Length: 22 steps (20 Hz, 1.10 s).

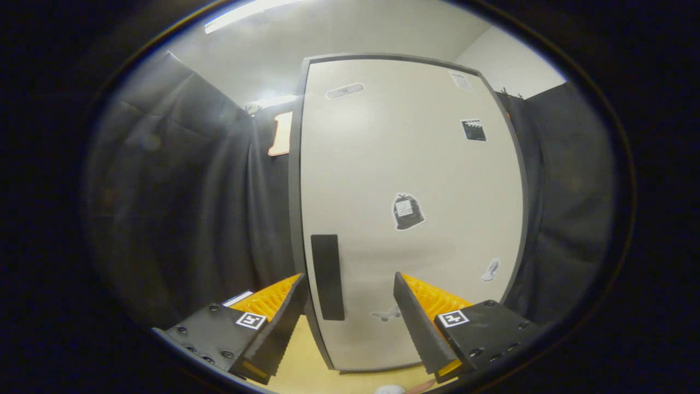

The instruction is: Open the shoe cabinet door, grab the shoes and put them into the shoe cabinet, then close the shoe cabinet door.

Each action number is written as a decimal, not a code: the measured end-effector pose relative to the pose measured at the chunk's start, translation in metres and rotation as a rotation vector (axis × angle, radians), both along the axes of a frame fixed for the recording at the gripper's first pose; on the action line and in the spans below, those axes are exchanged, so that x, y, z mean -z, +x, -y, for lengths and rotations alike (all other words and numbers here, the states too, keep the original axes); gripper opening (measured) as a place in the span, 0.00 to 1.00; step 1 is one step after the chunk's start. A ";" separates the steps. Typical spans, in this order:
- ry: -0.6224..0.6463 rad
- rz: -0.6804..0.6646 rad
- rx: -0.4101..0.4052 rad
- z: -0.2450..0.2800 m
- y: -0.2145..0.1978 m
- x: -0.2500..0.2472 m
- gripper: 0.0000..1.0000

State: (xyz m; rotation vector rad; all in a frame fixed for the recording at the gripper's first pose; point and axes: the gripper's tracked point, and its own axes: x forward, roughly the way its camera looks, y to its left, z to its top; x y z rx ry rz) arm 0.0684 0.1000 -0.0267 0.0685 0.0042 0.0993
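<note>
I see one cabinet (410, 180), its single door (437, 230) shut, just ahead of my gripper (350, 284). The fingers stand apart, gripping nothing, the one dark handle (328, 276) between them near the door's left edge.

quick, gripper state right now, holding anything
gripper: open, holding nothing; its fingers straddle the dark handle on the closed shoe cabinet door without pressing on it.
</note>
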 end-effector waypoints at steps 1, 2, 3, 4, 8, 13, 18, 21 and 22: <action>0.005 -0.003 -0.002 -0.004 0.007 0.002 0.94; 0.006 -0.005 -0.002 -0.007 0.015 0.005 0.93; 0.005 -0.007 0.002 -0.009 0.022 0.006 0.92; 0.006 -0.010 0.002 -0.011 0.028 0.009 0.91; -0.001 -0.029 0.023 -0.017 0.046 0.019 0.86; 0.008 -0.014 0.065 -0.017 0.053 0.018 0.72; -0.031 0.003 0.081 -0.024 0.054 0.018 0.47; -0.040 -0.008 0.082 -0.025 0.053 0.018 0.32; -0.044 -0.013 0.079 -0.025 0.051 0.018 0.27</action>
